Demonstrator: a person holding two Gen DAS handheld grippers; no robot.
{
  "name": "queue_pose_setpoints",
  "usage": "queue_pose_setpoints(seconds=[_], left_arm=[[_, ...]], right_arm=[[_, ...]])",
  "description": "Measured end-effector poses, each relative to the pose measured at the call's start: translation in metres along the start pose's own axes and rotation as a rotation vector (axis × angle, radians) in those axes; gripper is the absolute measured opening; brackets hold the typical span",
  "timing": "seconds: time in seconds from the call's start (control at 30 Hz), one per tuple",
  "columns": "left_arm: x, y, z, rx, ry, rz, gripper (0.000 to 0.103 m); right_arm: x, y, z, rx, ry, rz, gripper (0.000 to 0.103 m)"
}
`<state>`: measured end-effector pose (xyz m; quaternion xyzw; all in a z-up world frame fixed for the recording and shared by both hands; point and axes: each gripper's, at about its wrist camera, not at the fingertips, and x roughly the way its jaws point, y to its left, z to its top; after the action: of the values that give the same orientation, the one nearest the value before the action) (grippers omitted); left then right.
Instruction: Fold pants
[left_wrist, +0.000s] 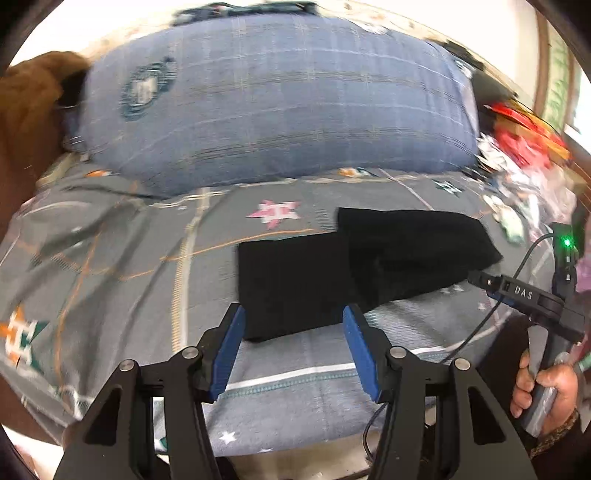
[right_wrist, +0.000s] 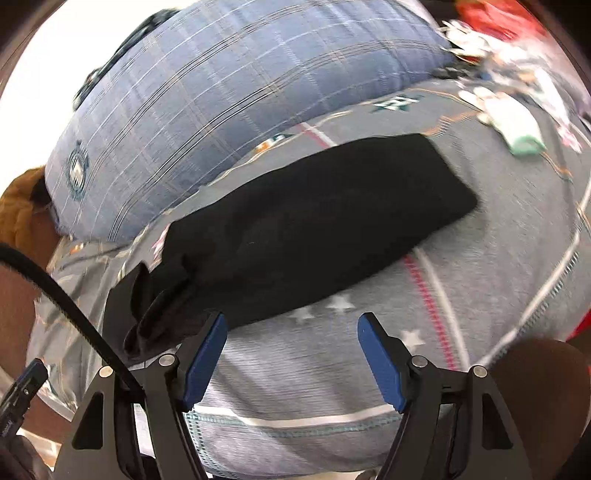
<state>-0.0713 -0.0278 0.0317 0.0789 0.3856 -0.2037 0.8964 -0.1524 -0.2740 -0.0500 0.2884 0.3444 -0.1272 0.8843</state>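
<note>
The black pants (left_wrist: 332, 273) lie folded into a compact bundle on the grey patterned bedsheet (left_wrist: 129, 258). My left gripper (left_wrist: 293, 317) is open, its blue pads just in front of the bundle's near edge, holding nothing. In the right wrist view the pants (right_wrist: 314, 221) stretch across the middle, with a bunched end at the lower left. My right gripper (right_wrist: 291, 325) is open and empty, just in front of the pants' near edge. The right gripper also shows in the left wrist view (left_wrist: 476, 277), by the pants' right end, held by a hand.
A large blue plaid pillow (left_wrist: 277, 99) lies behind the pants. Brown fabric (left_wrist: 26, 110) sits at the far left. A pile of red and white items (left_wrist: 517, 158) lies at the right. A small green-white item (right_wrist: 521, 136) lies right of the pants.
</note>
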Motion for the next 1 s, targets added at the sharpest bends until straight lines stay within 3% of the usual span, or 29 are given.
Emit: queue_pose_setpoints(seconds=[0.23, 0.33, 0.37, 0.5, 0.7, 0.87, 0.97, 1.0], left_arm=[[0.041, -0.062, 0.069, 0.172, 0.042, -0.150, 0.054], [0.070, -0.103, 0.099, 0.266, 0.051, -0.219, 0.054], [0.085, -0.121, 0.109, 0.301, 0.063, -0.235, 0.054], [0.144, -0.179, 0.131, 0.389, 0.168, -0.310, 0.054], [0.216, -0.240, 0.148, 0.437, 0.284, -0.380, 0.054], [0.244, -0.275, 0.149, 0.532, 0.334, -0.430, 0.054], [0.257, -0.293, 0.144, 0.614, 0.364, -0.449, 0.054], [0.261, -0.299, 0.142, 0.646, 0.371, -0.456, 0.054]], right_arm=[[-0.023, -0.098, 0.021, 0.282, -0.050, 0.036, 0.079], [-0.024, -0.137, 0.025, 0.430, -0.052, 0.173, 0.080], [-0.023, -0.141, 0.028, 0.437, -0.053, 0.182, 0.080], [-0.014, -0.150, 0.037, 0.448, -0.023, 0.214, 0.081], [0.004, -0.138, 0.038, 0.431, 0.013, 0.237, 0.081], [0.006, -0.118, 0.046, 0.343, -0.017, 0.266, 0.081], [0.023, -0.106, 0.046, 0.326, 0.040, 0.197, 0.081], [0.026, -0.107, 0.045, 0.338, 0.034, 0.211, 0.081]])
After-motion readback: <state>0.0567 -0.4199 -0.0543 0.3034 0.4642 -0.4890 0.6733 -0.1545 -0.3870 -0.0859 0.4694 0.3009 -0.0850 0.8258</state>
